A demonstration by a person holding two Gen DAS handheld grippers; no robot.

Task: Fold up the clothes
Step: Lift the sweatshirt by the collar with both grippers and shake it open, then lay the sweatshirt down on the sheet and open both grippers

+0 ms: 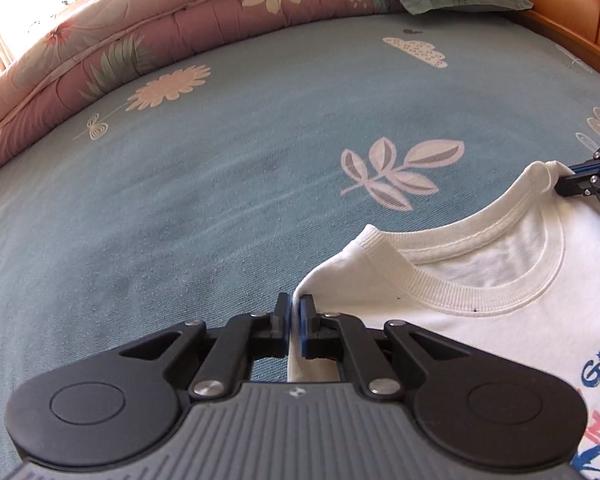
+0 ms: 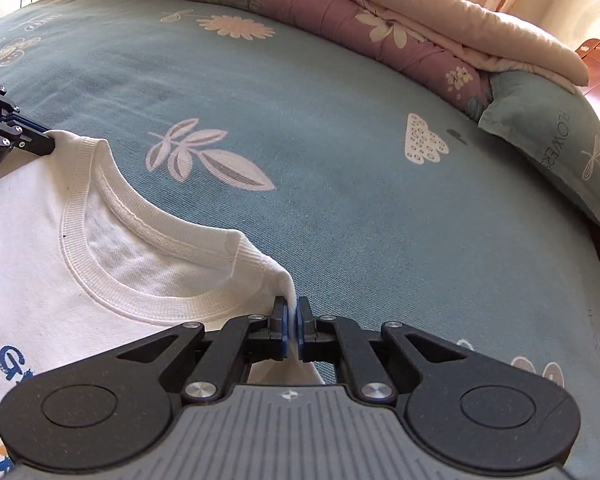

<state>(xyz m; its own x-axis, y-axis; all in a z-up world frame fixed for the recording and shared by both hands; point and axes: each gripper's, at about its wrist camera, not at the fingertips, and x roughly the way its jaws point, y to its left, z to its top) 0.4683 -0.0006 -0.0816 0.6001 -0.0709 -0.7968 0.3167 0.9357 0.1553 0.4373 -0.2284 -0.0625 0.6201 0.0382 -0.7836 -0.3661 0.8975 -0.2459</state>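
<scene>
T-shirt fabric, white with a printed front, is pinched at each shoulder beside the ribbed collar: the left hand-held gripper has its pads pressed together on the seam at one side of the neck, and the right hand-held gripper is clamped on the other. The shirt hangs between them, just above or resting on the blue patterned bed sheet; which is unclear. The knit looks light and limp, likely to sag and crease, so shoulder seams seem the firmest hold. A quilt and pillow lie beyond.
</scene>
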